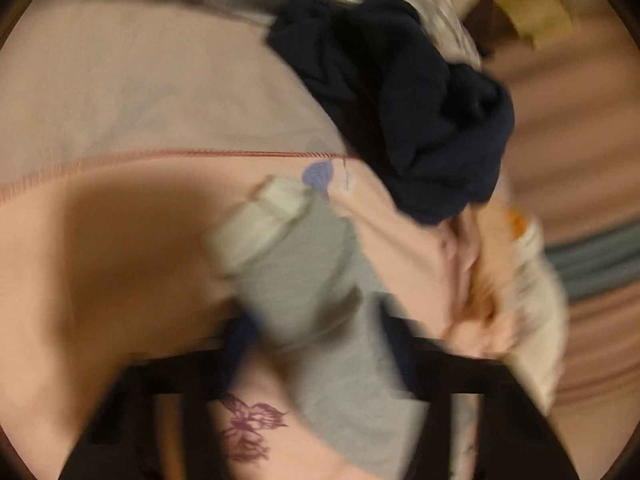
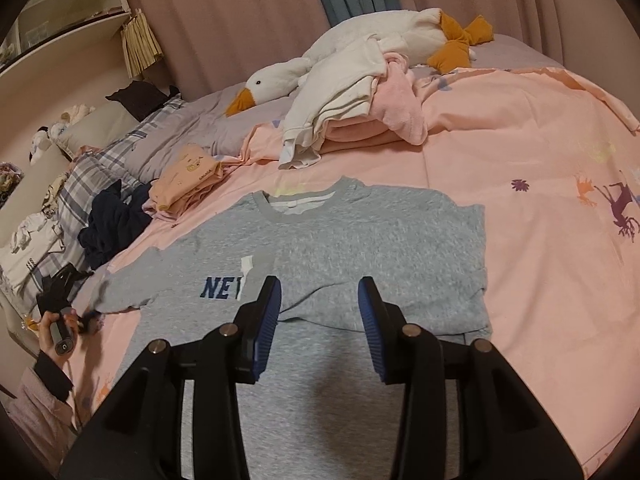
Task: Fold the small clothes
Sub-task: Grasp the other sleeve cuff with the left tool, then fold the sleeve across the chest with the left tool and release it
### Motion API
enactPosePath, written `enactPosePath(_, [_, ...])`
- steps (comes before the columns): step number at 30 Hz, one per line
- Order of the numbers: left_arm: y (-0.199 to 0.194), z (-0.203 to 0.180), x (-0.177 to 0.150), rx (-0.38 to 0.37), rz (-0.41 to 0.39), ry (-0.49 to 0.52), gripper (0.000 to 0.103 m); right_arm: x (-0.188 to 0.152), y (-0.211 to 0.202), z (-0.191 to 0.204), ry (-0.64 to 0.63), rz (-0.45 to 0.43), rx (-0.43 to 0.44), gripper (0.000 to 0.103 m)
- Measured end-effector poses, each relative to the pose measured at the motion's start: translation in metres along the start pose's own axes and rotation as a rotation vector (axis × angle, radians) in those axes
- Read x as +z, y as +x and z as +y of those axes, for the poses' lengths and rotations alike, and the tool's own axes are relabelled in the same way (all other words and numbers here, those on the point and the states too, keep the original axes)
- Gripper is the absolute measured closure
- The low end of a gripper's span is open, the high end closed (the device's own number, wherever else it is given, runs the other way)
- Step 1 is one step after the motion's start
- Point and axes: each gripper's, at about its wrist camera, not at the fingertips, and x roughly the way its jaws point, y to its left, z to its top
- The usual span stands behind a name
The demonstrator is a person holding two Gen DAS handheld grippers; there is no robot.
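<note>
A grey T-shirt [image 2: 340, 240] with dark blue letters lies on the pink bed cover, its right side folded over the middle. My right gripper [image 2: 320, 312] is open and empty, hovering just above the shirt's lower middle. My left gripper [image 1: 312, 332] appears in the right wrist view [image 2: 60, 292] at the shirt's left sleeve. In the blurred left wrist view its jaws are shut on the grey sleeve [image 1: 296, 264], which is lifted off the cover.
A dark navy garment [image 1: 404, 104] lies heaped at the bed's left [image 2: 112, 220]. A folded peach garment [image 2: 188, 180], a pile of white and pink clothes [image 2: 360, 100] and a plush goose [image 2: 380, 36] lie farther back. Checked pillows [image 2: 92, 168] lie left.
</note>
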Motion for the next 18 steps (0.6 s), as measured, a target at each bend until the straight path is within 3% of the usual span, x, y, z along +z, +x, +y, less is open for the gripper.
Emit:
enactPosePath(1, [0.000, -0.012, -0.004, 0.003, 0.008, 0.065, 0.088, -0.001, 0.000, 0.000, -0.007, 0.002, -0.008, 0.062])
enactPosePath(5, [-0.022, -0.065, -0.027, -0.008, -0.044, 0.321, 0.089, -0.006, -0.002, -0.004, 0.000, 0.007, -0.014, 0.061])
enactPosePath(11, [-0.052, -0.159, -0.105, -0.063, -0.084, 0.705, 0.089, -0.019, -0.001, -0.016, 0.051, 0.019, -0.003, 0.061])
enactPosePath(14, [-0.043, -0.193, -0.148, -0.103, -0.035, 0.816, 0.089, -0.026, -0.002, -0.017, 0.053, 0.026, 0.003, 0.061])
enactPosePath(18, [-0.016, -0.217, -0.192, -0.130, 0.047, 0.884, 0.089, -0.033, -0.004, -0.020, 0.067, 0.031, 0.026, 0.060])
